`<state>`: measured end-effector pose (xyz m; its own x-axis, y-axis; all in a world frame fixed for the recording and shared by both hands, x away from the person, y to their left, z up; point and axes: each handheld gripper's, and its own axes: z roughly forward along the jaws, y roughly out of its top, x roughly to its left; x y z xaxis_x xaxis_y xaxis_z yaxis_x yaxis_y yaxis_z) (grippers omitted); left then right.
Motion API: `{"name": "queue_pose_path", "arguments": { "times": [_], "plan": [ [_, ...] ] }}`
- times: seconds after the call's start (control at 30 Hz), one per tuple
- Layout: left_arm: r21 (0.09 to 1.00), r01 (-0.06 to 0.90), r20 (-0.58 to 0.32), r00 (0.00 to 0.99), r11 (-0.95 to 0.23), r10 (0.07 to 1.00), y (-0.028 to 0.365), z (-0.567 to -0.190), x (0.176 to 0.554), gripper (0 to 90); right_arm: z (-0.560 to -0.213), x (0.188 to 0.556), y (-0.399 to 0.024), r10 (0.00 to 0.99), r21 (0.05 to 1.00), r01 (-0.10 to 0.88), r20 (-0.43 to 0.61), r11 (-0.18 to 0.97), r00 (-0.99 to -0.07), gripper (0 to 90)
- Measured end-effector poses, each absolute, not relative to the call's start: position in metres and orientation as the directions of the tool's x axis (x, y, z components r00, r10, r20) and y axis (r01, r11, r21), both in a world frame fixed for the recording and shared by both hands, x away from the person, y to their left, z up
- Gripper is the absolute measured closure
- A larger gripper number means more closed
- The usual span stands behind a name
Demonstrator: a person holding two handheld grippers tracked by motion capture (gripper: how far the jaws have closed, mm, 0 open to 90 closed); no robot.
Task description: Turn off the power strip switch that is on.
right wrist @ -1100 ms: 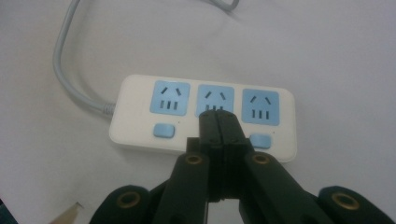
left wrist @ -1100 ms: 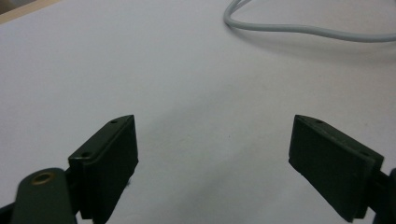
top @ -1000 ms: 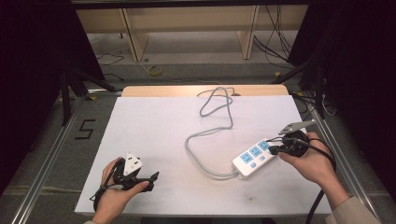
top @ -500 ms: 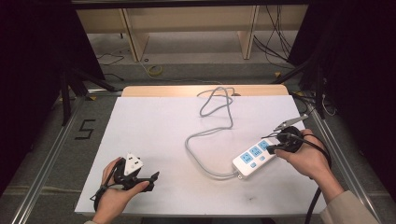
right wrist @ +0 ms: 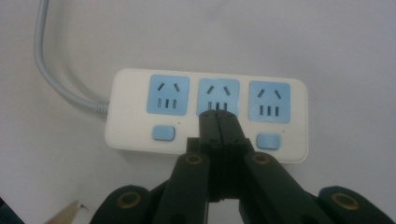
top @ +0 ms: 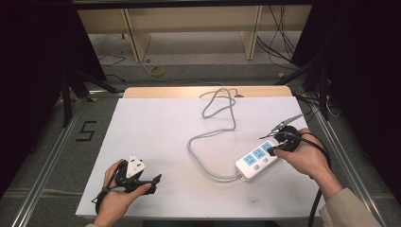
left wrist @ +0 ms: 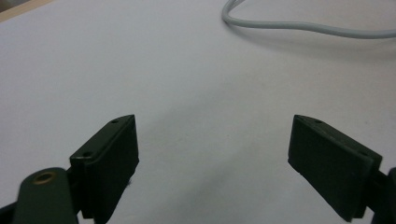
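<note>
pressing middle switch of power strip (right wrist: pixel 205 114) with right claw (right wrist: pixel 218 116), jaws clenched together, empty, tips over middle socket; strip lies at right of tabletop (top: pixel 156 123); next likely: push down on button, lift off; left claw (left wrist: pixel 212 154) released wide, resting low at near-left

Support: flat white rectangular table top (top: pixel 156 132), pale wooden strip along far edge | Lying on it: white three-socket power strip with blue faces (top: pixel 257 159) at right | Its grey cable (top: pixel 215 123) loops toward far edge
</note>
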<state>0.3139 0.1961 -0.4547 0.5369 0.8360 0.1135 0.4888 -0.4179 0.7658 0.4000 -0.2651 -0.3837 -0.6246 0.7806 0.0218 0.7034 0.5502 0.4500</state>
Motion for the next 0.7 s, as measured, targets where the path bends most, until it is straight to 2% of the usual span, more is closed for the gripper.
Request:
{"name": "queue_pose_path", "arguments": {
  "times": [0.43,0.7],
  "plan": [
    [0.764,0.488,0.117,0.538,-0.421,0.835,0.196,-0.455,0.314,15.7,-0.393,0.410,-0.257,0.786,0.381,0.730,0.013,0.567,-0.618,90.0],
    [0.764,0.488,0.118,0.538,-0.422,0.835,0.196,-0.455,0.314,15.7,-0.395,0.413,-0.255,0.788,0.370,0.735,0.015,0.568,-0.616,90.0]
  ]
}}
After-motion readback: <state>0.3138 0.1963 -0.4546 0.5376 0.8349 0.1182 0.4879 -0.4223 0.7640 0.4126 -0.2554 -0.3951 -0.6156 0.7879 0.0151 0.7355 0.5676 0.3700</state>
